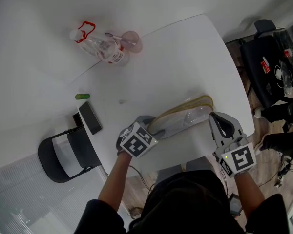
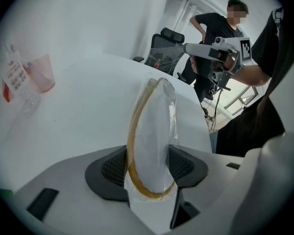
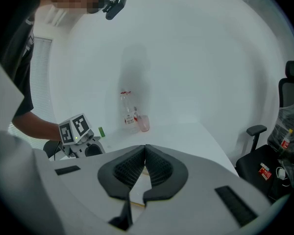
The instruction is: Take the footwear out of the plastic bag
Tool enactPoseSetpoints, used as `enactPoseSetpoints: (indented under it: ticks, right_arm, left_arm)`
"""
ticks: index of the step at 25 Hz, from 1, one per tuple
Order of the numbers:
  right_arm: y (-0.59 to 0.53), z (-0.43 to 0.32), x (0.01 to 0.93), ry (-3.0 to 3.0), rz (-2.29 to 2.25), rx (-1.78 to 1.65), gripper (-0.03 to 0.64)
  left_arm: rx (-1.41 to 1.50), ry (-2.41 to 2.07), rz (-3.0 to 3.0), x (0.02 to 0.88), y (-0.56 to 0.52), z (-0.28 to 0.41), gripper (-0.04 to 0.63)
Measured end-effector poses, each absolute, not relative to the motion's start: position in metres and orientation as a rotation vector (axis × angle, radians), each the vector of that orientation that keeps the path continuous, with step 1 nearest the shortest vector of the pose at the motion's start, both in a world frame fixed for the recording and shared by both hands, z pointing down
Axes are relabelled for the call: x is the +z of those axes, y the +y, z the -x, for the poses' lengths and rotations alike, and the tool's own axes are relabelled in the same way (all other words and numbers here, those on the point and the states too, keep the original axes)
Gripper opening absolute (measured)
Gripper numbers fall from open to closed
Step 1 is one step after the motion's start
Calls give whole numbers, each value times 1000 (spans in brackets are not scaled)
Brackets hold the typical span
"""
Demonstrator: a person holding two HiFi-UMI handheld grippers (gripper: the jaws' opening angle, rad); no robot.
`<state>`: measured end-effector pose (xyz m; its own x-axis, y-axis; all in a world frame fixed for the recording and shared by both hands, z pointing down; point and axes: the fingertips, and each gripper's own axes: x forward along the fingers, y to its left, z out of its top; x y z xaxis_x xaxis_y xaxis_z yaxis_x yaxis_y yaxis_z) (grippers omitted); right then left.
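Observation:
A white slipper with a tan rim lies in a clear plastic bag near the table's front edge. My left gripper is at its left end. In the left gripper view the slipper stands on edge between the jaws, and both pads press on it through the film, so my left gripper is shut on it. My right gripper meets the bag's right end. Its pads are pressed together, apparently on the thin film, with a tan rim showing just below them.
A clear bottle with a red clip and a pink cup stand at the table's far side. A black phone and a small green object lie at the left edge. Chairs flank the table. A person stands beyond.

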<state>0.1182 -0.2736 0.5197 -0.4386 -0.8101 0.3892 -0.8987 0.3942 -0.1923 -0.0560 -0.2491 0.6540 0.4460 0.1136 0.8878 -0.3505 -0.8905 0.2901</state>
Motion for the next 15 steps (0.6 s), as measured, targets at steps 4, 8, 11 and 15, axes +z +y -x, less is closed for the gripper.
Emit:
enactPoseSetpoints:
  ticks: [4,8,11,15]
  right_arm:
    - [-272,-120,515,-2424,-1517,537,17]
    - [-271,-126,508,-2422,-1525,502,17]
    - [-268,-131,502,-2419,-1535,482,17]
    - [-266,-135,497,-2413,-1540,451,17]
  left_arm:
    - [1437,-216,-2328,645,-250,54,230]
    - [1434,-235,-2376,638,-251,55,216]
    - [1421,-255,-2407,632,-251,55,209]
    - [1390,-276,-2444,623,-253,55,202]
